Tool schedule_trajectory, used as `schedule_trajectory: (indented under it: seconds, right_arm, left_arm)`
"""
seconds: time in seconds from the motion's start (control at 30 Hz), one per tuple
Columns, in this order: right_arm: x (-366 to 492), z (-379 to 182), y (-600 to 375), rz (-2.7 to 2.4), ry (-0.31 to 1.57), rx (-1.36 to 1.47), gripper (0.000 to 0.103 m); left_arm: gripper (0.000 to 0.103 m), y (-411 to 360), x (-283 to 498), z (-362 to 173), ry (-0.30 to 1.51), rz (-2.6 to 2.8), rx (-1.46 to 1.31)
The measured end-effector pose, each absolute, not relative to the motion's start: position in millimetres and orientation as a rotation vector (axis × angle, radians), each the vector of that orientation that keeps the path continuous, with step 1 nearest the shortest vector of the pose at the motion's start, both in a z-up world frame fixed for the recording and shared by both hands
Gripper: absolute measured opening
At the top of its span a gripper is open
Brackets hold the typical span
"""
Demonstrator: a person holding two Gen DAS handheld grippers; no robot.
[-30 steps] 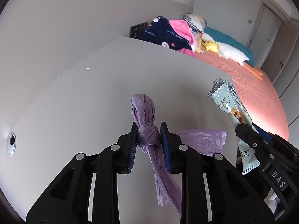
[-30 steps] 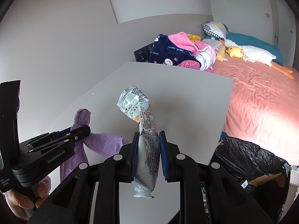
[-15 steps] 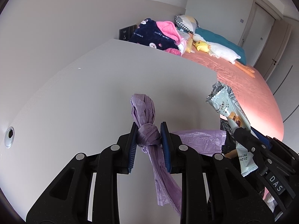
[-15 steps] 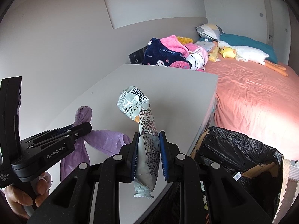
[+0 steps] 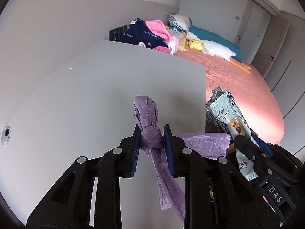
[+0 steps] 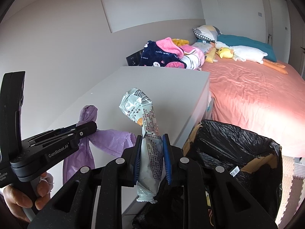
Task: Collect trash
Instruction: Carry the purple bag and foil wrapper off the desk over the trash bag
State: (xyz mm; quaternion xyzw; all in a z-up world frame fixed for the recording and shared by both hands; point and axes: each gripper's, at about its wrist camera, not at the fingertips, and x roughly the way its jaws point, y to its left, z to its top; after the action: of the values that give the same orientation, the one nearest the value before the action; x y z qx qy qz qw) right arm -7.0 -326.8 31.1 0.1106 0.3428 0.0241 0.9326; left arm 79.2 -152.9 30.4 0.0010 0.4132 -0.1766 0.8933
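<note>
My left gripper (image 5: 151,141) is shut on the knot of a purple plastic bag (image 5: 149,121), whose tail hangs down between the fingers, above the grey tabletop (image 5: 95,95). My right gripper (image 6: 151,148) is shut on a pale silver snack wrapper (image 6: 146,122), held upright near the table's right edge. From the right wrist view the left gripper (image 6: 86,126) and the purple bag (image 6: 112,143) show at the left, with a hand (image 6: 19,198) on the handle. A box lined with a black trash bag (image 6: 228,152) stands open just right of the table. In the left wrist view the wrapper (image 5: 226,114) sits at the right.
A bed with a salmon-pink sheet (image 6: 251,91) fills the right side, with a navy and pink blanket (image 6: 162,55), pillows and a yellow and white plush duck (image 6: 238,52) at its head. A grey wall (image 5: 47,28) runs along the table's left. A round cable hole (image 5: 5,135) marks the tabletop.
Both grippers have drifted right toward the table's edge with their loads still held. The black-lined box has come into fuller view beneath the right gripper.
</note>
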Motion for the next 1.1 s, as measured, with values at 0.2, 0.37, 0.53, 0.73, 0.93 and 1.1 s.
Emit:
schedule_trajectory:
  seconds: [0.2,0.37,0.53,0.73,0.93,1.1]
  right_arm:
    - [-19.7,28.2,-343.3,0.024,0.696,0.249,0.022]
    - [-27.9,26.2,-357.6,-0.005,0.696,0.264,0.023]
    - [-35.3,24.9,-371.6,-0.038,0.692,0.277,0.023]
    - [-42.6,22.5,-386.3,-0.076,0.689,0.291,0.023]
    - [-49.2,19.5,-398.7,-0.106,0.690,0.302,0.022]
    - [-55.0,16.6,-409.4,-0.130,0.691,0.314,0.022]
  left_arm:
    - [0.024,-169.2,74.0,28.2,0.863,-0.392,0.023]
    - [0.024,-183.0,71.9,25.8,0.870,-0.419,0.037]
    - [0.024,-197.8,68.4,23.4,0.877,-0.452,0.051]
    - [0.024,-212.1,62.8,20.4,0.883,-0.486,0.063]
    - [0.024,-223.6,58.4,17.2,0.891,-0.512,0.074]
    - [0.024,-233.0,55.8,15.1,0.897,-0.533,0.086]
